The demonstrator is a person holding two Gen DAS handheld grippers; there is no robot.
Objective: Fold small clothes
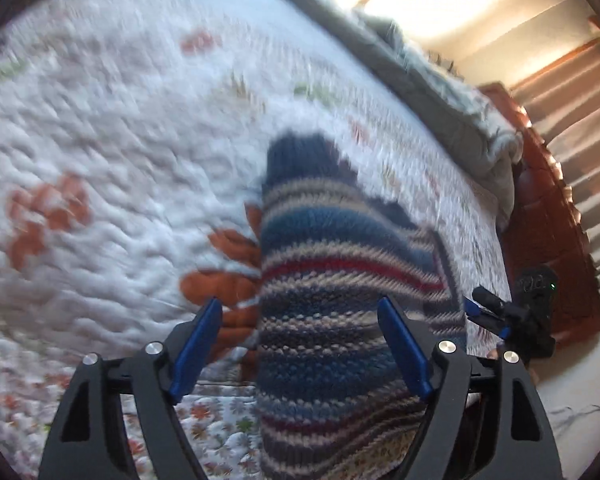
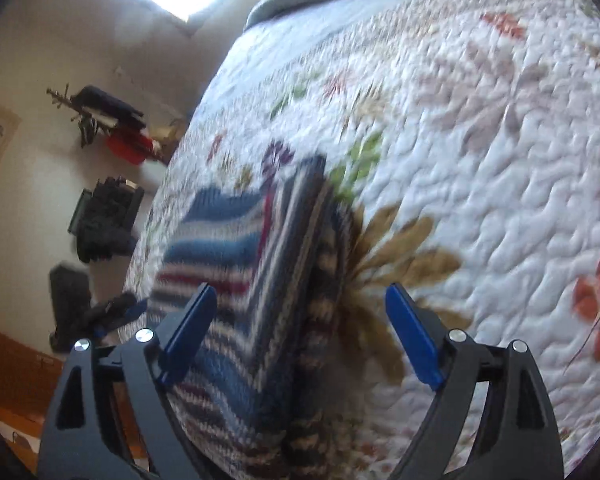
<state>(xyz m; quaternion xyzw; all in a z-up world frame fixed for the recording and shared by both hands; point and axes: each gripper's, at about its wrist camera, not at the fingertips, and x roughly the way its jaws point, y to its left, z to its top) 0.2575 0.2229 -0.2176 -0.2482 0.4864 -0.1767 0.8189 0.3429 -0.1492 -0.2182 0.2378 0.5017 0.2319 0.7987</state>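
A small striped knitted sweater [image 1: 332,288] in blue, grey, white and red lies on a white floral quilt [image 1: 112,148]. My left gripper [image 1: 300,328] is open above its near part, blue fingers spread, holding nothing. In the right wrist view the sweater [image 2: 244,280] lies folded over on itself, with a raised fold running away from me. My right gripper [image 2: 300,320] is open over that fold and empty. The right gripper [image 1: 500,316] also shows in the left wrist view at the bed's right edge. Both views are motion-blurred.
The quilt [image 2: 480,160] covers a bed. A grey blanket [image 1: 460,104] lies along its far edge. A wooden bed frame [image 1: 548,224] and curtains are at right. Dark items and a red box [image 2: 128,148] sit on the floor beside the bed.
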